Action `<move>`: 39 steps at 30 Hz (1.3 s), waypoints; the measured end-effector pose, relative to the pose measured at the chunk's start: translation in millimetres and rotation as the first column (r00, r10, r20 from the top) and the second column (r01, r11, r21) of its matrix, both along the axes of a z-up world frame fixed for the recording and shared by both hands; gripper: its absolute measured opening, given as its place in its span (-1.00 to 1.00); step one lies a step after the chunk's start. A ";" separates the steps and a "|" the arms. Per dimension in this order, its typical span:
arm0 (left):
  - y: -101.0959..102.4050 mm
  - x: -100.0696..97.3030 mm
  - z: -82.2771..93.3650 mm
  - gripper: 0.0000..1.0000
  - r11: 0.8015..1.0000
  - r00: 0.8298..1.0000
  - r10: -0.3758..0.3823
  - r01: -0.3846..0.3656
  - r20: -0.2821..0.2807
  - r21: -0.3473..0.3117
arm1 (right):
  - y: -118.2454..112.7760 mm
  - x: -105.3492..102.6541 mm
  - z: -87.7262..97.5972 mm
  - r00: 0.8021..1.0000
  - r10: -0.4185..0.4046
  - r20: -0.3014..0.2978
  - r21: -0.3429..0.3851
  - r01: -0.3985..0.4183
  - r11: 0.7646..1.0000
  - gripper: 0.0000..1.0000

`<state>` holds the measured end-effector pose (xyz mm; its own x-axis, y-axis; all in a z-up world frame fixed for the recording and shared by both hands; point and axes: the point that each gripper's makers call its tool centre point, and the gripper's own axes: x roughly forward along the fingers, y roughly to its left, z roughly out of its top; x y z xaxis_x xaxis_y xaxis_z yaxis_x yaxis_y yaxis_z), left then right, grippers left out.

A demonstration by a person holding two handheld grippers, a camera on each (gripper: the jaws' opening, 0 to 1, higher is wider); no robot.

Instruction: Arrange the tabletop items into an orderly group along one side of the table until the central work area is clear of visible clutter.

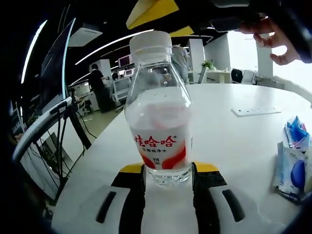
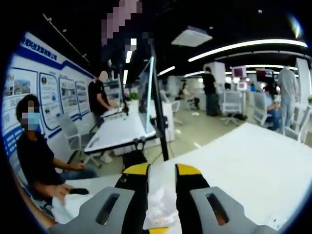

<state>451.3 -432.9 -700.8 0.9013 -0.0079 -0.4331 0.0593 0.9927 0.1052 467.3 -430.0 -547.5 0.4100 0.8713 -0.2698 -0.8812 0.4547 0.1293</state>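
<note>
A clear water bottle (image 1: pixel 161 112) with a white cap and a red and white label stands upright on the white table (image 1: pixel 234 146). My left gripper (image 1: pixel 169 168) is shut on its base, one jaw against each side. Two blue and white packets (image 1: pixel 292 168) lie at the right of the left gripper view. In the right gripper view, my right gripper (image 2: pixel 162 170) is shut on a crumpled white packet (image 2: pixel 161 207), held over the white table (image 2: pixel 243 165) near its edge.
A flat white strip (image 1: pixel 256 111) lies farther back on the table. A person's hand (image 1: pixel 275 41) reaches in at the top right. Beyond the table edge are a stand with a monitor (image 2: pixel 148 92), office desks and several people, one seated (image 2: pixel 39 161) close by.
</note>
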 end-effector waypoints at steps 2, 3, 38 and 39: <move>-0.4 -0.7 -0.1 -0.28 1.000 1.000 -0.002 0.002 -0.002 0.002 | -4.3 -0.2 -2.8 1.000 -0.011 -0.004 -0.007 0.011 1.000 -0.67; -0.6 -1.0 -0.1 -0.28 1.000 1.000 -0.002 0.002 -0.002 0.003 | -6.3 0.1 -3.8 1.000 -0.017 -0.004 -0.012 0.016 1.000 -0.67; -4.4 -28.7 1.3 0.24 0.997 1.000 -0.028 0.028 -0.003 -0.077 | -47.8 -30.9 -22.8 0.997 -0.059 -0.042 -0.043 0.057 0.997 -0.52; -4.2 -29.7 1.8 0.26 0.997 1.000 -0.029 0.028 -0.002 -0.077 | -48.4 -32.1 -23.0 0.997 -0.057 -0.043 -0.042 0.056 0.998 -0.50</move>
